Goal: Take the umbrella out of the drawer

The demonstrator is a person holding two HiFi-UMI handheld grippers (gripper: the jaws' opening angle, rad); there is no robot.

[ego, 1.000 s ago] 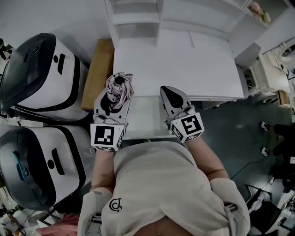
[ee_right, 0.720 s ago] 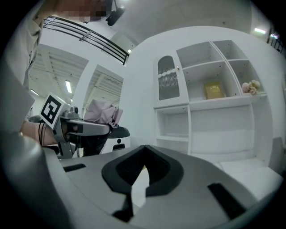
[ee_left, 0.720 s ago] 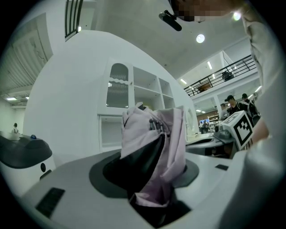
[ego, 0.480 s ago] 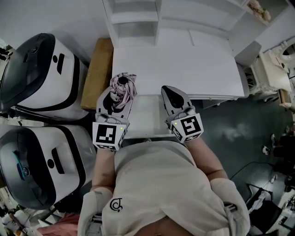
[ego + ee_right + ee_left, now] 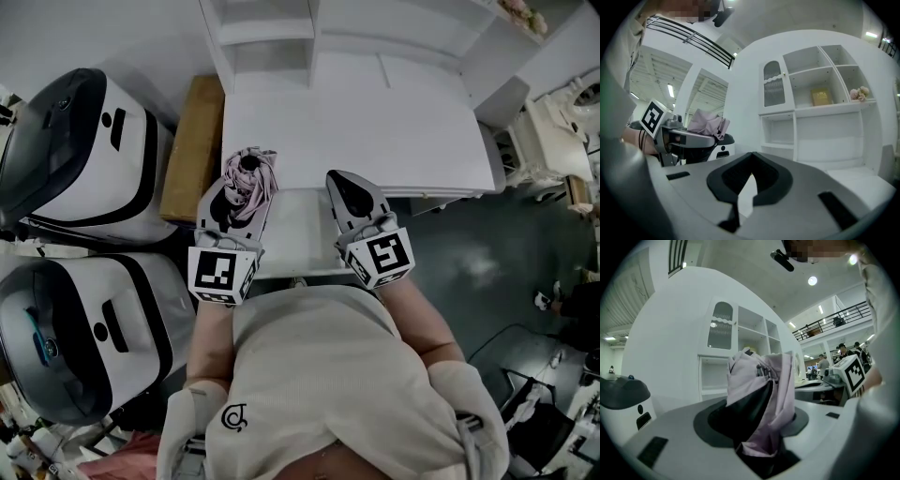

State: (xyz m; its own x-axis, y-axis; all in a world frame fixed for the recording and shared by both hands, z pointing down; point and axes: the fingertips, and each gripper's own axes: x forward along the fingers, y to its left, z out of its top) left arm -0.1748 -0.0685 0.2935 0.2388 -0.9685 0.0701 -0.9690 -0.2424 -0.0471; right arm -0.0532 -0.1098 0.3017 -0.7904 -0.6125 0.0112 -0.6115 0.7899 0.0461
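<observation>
- While pinching the folded pink umbrella (image 5: 761, 399) in the left gripper (image 5: 757, 432), jaws partway closed on its fabric, holds it roughly upright, long axis across the jaws.
- Hangs at the counter (image 5: 375, 122) edge, seemingly clear of the open drawer (image 5: 300, 244).
- Leaves the right gripper (image 5: 749, 180) just beside, jaws together, nothing held.

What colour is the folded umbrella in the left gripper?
Pale pink umbrella, best seen in the left gripper view.

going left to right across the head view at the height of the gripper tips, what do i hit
white-and-black rounded machine → left hand-held gripper shut on the folded pink fabric umbrella → open white drawer → shut, empty right hand-held gripper → dark grey floor
</observation>
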